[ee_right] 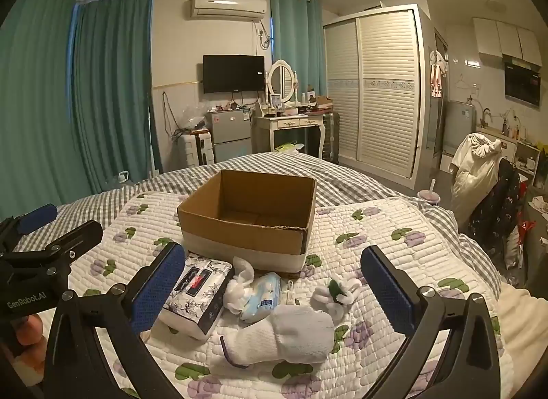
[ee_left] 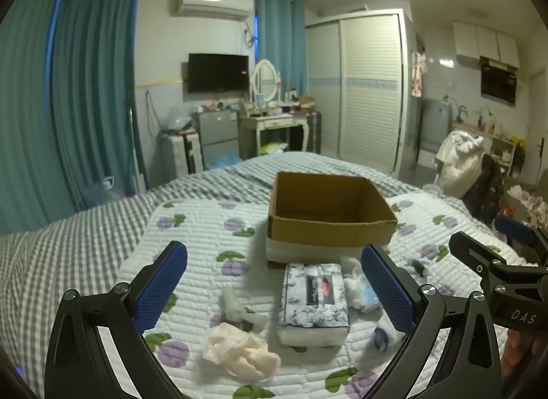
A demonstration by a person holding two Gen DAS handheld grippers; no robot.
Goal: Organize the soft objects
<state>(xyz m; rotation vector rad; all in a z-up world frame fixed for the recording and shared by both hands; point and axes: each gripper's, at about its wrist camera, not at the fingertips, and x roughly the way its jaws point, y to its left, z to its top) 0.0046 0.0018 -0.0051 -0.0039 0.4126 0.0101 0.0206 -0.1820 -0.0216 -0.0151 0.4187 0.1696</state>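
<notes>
An open, empty cardboard box (ee_left: 328, 214) (ee_right: 250, 217) stands on a quilted floral mat (ee_left: 205, 227) (ee_right: 394, 238) on the bed. In front of it lie a floral tissue pack (ee_left: 313, 303) (ee_right: 198, 287), a crumpled cream cloth (ee_left: 239, 351), a white rag (ee_left: 236, 303), a small wipes pack (ee_right: 262, 299), a white glove (ee_right: 287, 334) and a white flower-like piece (ee_right: 337, 291). My left gripper (ee_left: 274, 282) is open above the tissue pack and cloth. My right gripper (ee_right: 274, 282) is open above the glove and wipes. Both are empty.
The mat lies on a grey checked bedspread (ee_left: 68, 248). Beyond the bed stand a small fridge (ee_right: 227, 136), a dressing table (ee_right: 294, 124) and a wardrobe (ee_right: 376, 90). A chair with clothes (ee_right: 479, 166) stands at the right. The other gripper shows at each view's edge.
</notes>
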